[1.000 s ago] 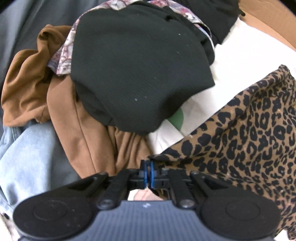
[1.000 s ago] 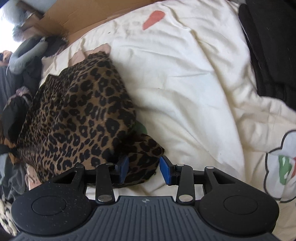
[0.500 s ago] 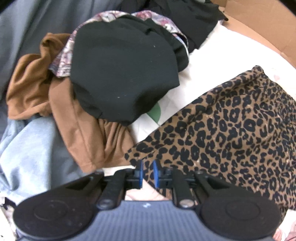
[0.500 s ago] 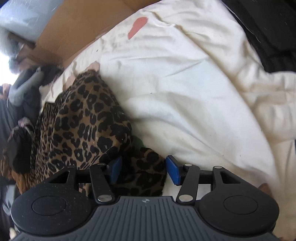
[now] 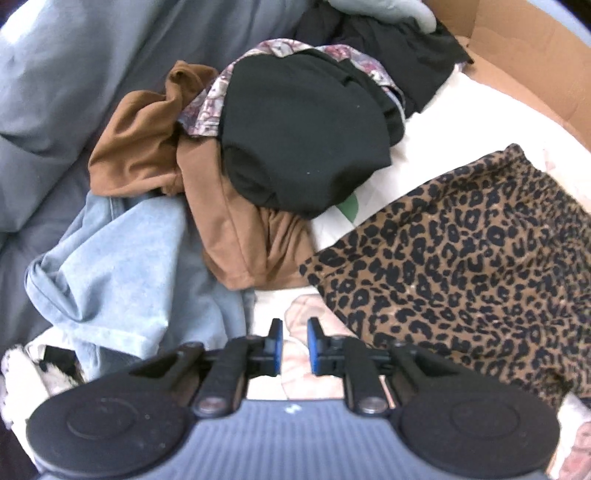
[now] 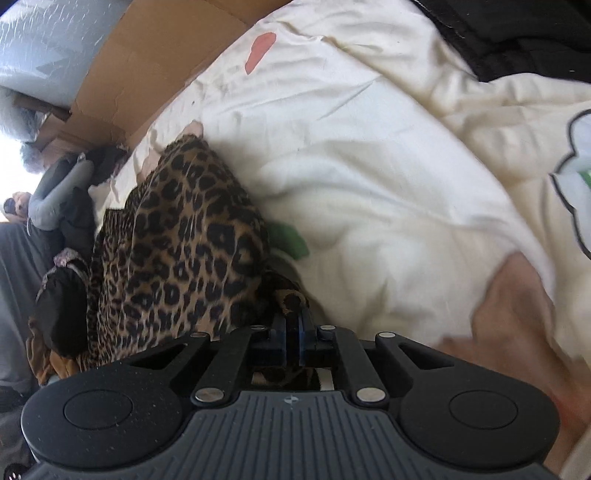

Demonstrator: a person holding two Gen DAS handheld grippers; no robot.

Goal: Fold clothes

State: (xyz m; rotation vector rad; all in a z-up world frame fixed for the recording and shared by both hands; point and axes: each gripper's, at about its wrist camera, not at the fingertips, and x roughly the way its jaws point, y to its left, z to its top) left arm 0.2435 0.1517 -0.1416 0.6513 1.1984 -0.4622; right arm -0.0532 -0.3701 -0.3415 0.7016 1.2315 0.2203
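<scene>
A leopard-print garment (image 5: 461, 258) lies spread on the cream bedspread (image 5: 424, 155), to the right in the left wrist view. My left gripper (image 5: 294, 349) is open and empty, just off the garment's near left corner, above the bedspread. In the right wrist view the same garment (image 6: 177, 251) lies bunched to the left. My right gripper (image 6: 293, 332) is shut on a corner of it, with leopard fabric pinched between the blue pads.
A pile of clothes lies left of the garment: a black piece (image 5: 306, 140), a brown top (image 5: 221, 221), light blue jeans (image 5: 122, 266). Grey bedding (image 5: 55, 92) is behind. A cardboard box (image 5: 517, 48) stands at the far side. A black garment (image 6: 517, 33) lies at the right.
My left gripper let go of the leopard garment's corner, opened and pulled back. My right gripper closed on the garment's other corner.
</scene>
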